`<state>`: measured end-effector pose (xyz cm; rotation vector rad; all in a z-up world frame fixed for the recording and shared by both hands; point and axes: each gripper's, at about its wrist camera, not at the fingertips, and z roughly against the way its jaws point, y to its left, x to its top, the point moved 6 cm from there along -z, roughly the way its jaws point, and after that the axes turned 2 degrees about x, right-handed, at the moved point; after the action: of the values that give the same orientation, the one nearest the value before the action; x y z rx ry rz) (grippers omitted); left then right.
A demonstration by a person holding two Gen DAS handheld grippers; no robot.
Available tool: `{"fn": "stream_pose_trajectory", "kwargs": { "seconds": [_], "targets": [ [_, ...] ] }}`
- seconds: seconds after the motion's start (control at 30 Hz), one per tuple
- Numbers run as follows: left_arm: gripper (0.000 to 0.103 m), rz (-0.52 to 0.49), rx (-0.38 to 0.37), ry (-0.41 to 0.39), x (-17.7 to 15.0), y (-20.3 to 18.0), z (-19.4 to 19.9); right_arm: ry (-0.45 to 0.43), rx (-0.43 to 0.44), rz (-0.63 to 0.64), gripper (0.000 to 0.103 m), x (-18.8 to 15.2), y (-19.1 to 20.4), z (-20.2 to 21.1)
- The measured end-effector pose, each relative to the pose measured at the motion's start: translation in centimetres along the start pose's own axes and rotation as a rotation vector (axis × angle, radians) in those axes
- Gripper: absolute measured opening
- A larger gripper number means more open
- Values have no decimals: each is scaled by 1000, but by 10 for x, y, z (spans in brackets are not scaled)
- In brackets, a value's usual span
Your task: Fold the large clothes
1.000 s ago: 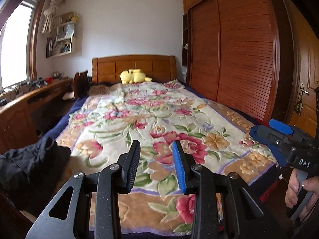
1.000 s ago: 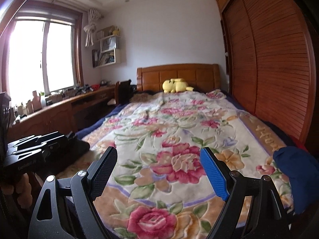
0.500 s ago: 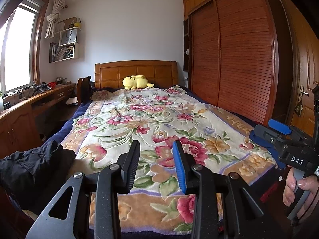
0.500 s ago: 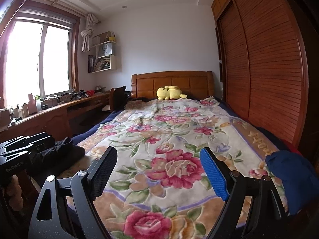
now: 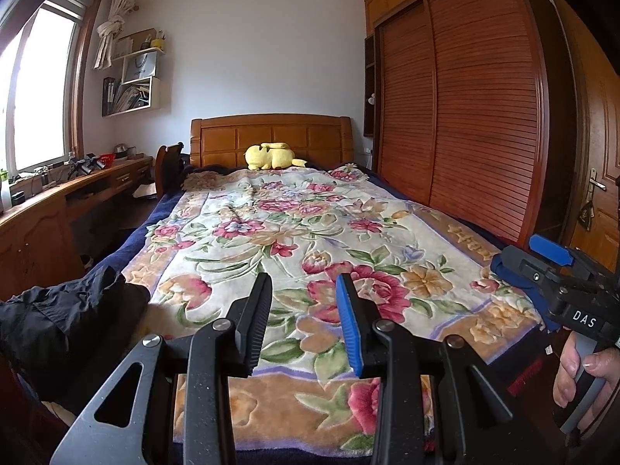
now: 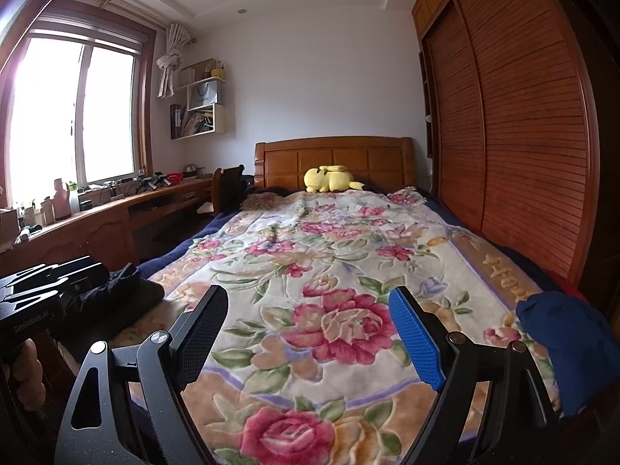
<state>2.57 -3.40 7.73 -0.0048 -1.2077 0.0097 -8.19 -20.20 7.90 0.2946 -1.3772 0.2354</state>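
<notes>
Wood fills the bedroom: a louvered wardrobe (image 5: 465, 116) along the right wall, a long counter (image 6: 97, 224) under the window (image 6: 69, 116), and a bed (image 5: 271, 240) running lengthwise away from both cameras under a flowered blanket (image 6: 329, 271).

Two garments sit at the bed's near corners. The black garment (image 5: 58, 321) is bunched at about 9 o'clock from the left gripper (image 5: 304, 302), which is the nearer tool. The blue garment (image 6: 565, 341) is heaped at about 3 o'clock from the right gripper (image 6: 310, 329). Crumpled as they are, neither shows a clear long axis, though the blue one is partly cut off at the edge.

Both grippers hover over the foot of the bed with fingers apart, the right wider, holding nothing. Nothing looks folded yet.
</notes>
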Motion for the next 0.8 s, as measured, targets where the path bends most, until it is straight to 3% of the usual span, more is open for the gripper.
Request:
{"fn": "stream_pose_trajectory", "kwargs": {
  "seconds": [0.8],
  "targets": [
    [35,3,2,-1,-1,3,-1,-2,4,9,86,-1,-5,0]
  ]
}}
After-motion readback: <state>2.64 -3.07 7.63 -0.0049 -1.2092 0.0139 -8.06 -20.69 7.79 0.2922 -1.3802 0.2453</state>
